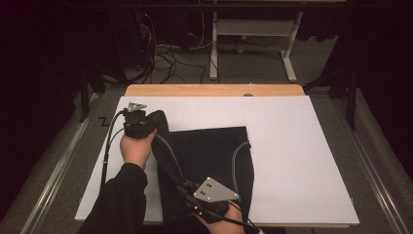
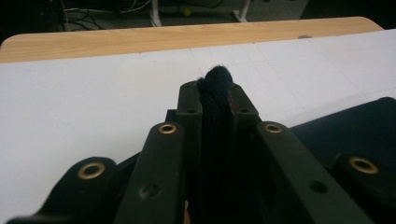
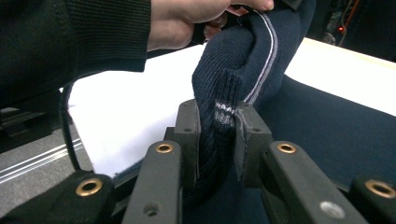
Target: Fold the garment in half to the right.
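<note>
Your right gripper (image 1: 187, 187) at the sheet's (image 1: 292, 161) near edge pinches the dark garment (image 1: 214, 151) (ribbed hem); your left gripper (image 1: 146, 127) clamps it too.

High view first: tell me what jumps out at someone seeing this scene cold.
A dark garment with thin white piping lies on the near middle of a white sheet covering the table. Its left edge is lifted off the sheet, stretched between the left gripper farther back and the right gripper at the near edge. Up close, each gripper is shut on a fold of the dark fabric.
</note>
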A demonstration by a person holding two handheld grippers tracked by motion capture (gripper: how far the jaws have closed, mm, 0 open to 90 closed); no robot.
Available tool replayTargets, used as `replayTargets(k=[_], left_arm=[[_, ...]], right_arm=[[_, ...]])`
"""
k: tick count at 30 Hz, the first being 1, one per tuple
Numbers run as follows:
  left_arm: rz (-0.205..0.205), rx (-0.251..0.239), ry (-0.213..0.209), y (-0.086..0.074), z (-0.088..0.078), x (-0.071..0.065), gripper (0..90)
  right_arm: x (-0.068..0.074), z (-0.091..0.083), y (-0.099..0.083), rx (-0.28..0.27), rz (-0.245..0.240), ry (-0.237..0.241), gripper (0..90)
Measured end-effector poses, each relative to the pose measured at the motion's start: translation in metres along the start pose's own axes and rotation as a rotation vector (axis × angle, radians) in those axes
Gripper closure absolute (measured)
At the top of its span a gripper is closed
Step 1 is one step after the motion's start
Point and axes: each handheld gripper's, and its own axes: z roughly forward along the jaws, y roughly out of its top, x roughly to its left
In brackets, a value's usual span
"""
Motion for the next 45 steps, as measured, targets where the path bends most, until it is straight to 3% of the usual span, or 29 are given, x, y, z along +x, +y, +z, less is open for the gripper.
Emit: replayTargets(k=[19,26,29,45], left_arm=[[0.056,0.029,-0.024,0.004,0.031,-0.045,75.5],[0.069,0.029,-0.034,0.007,0.035,-0.058,75.5],[0.100,0.041,-0.037,0.008,0.037,-0.065,75.4],[0.123,0.042,-0.085,0.016,0.041,-0.090,74.9]], right_arm=[[-0.024,-0.030,-0.023,0.017,0.036,-0.056,74.7],[-0.029,-0.038,-0.029,0.027,0.041,-0.076,74.5],[-0.031,-0.041,-0.031,0.030,0.038,-0.081,74.5],[-0.038,-0.061,-0.040,0.038,0.043,-0.100,74.0]])
